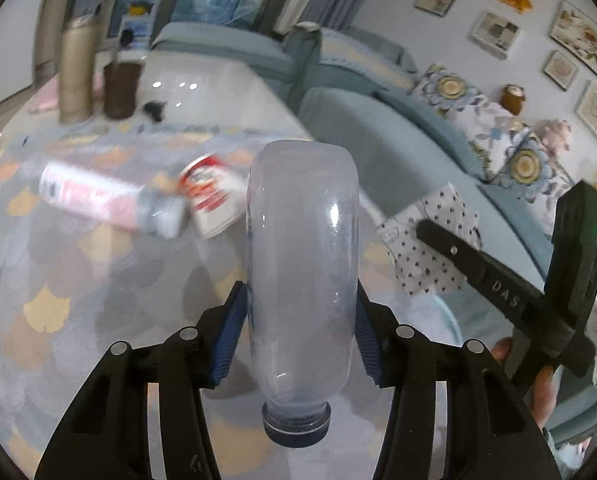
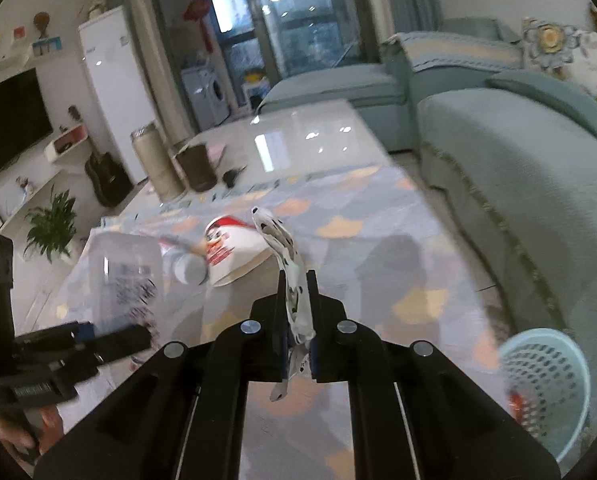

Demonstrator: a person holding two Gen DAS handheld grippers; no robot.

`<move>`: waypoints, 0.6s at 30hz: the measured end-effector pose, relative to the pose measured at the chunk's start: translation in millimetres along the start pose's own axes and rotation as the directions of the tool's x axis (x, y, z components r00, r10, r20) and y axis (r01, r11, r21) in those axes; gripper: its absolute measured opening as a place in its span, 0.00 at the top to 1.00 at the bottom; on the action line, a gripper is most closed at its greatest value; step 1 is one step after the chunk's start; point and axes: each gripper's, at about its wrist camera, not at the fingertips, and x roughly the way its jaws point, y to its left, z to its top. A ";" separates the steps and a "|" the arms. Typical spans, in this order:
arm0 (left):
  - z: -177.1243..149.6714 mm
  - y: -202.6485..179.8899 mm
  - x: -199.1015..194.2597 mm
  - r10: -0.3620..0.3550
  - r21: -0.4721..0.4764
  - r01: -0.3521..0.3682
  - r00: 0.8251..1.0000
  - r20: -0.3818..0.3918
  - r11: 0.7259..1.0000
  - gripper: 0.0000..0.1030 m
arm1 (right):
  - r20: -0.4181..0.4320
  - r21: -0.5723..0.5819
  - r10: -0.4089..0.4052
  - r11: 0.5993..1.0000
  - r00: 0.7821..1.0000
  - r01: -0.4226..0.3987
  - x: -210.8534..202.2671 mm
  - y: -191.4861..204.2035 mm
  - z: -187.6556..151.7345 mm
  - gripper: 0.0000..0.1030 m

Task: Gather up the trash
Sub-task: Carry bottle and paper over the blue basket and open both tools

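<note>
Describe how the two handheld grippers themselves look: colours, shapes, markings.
Both are matte black plastic with wide, angular linkage arms joined by round silver pivot pins. The left gripper has ribbed blue pads lining its fingers; the right gripper shows blue pads too. Seen from the left wrist camera, the right gripper carries raised "DAS" lettering and a small green light. Bare fingers grip the handles; no cables show.

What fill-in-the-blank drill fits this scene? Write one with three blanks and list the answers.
1. The left gripper is shut on a clear plastic ____ whose dark cap points toward the camera.
2. The right gripper pinches a crumpled wrapper that is white with black ____.
3. The perforated basket low at the right of the right wrist view is light ____.

Missing words: bottle; spots; blue
</note>
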 end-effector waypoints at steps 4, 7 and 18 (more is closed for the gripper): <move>4.5 -45.8 -0.7 -0.045 0.049 0.044 0.999 0.016 0.998 0.53 | 0.041 0.014 -0.049 0.999 0.998 0.049 -38.4 -25.8 3.3 0.95; 7.1 -83.8 6.0 -0.079 0.096 0.078 0.997 0.006 0.992 0.53 | 0.076 0.026 -0.102 0.995 0.992 0.100 -70.2 -49.7 1.9 0.95; -6.7 -200.2 64.7 -0.211 0.121 0.219 0.975 -0.073 0.968 0.53 | 0.045 0.175 -0.268 0.951 0.962 0.256 -126.2 -166.8 -34.3 0.95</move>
